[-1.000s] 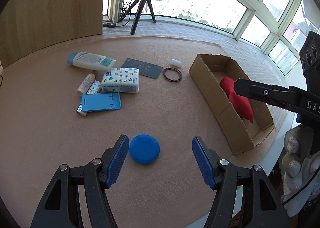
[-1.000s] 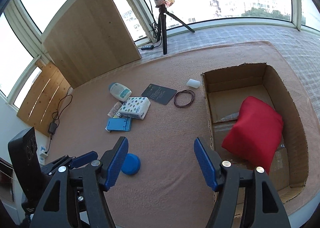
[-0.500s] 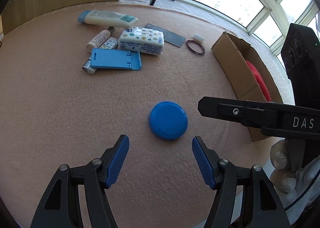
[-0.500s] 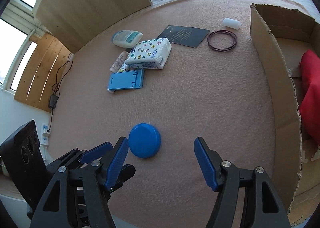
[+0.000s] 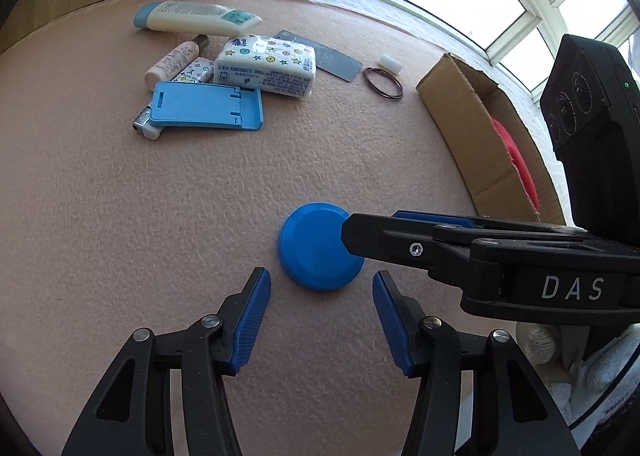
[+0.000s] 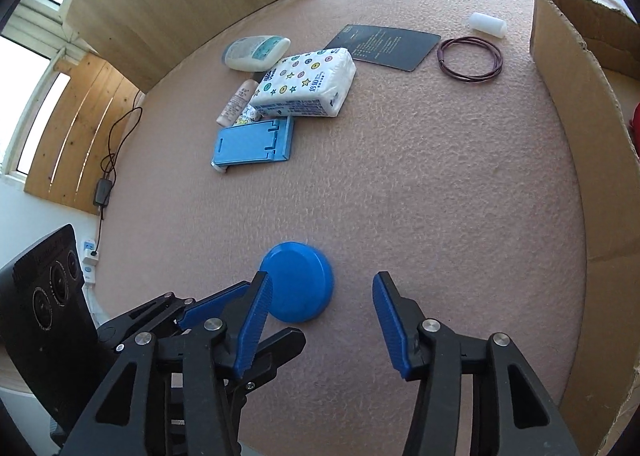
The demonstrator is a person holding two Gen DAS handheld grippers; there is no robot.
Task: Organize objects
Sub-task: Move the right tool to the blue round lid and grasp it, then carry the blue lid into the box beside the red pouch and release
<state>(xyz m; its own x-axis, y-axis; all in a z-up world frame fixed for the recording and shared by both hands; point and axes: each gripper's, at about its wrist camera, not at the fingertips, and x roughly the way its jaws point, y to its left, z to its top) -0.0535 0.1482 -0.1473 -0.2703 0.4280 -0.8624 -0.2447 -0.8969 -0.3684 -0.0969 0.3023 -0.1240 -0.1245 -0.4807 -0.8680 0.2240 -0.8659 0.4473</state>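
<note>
On the pink mat (image 5: 120, 215), the blue round lid (image 5: 318, 246) lies flat just ahead of the left gripper (image 5: 321, 322) and right gripper (image 6: 321, 326), both spread wide, holding nothing.

A round lid (image 5: 320, 252) lies on the mat (image 5: 160, 215) just ahead of the left gripper (image 5: 321, 320). Far behind it, to the left, a tissue pack (image 5: 266, 65), phone stand (image 5: 206, 105) and lotion tube (image 5: 196, 17) cluster together. A cardboard box (image 5: 468, 127) stands to the right.
</note>
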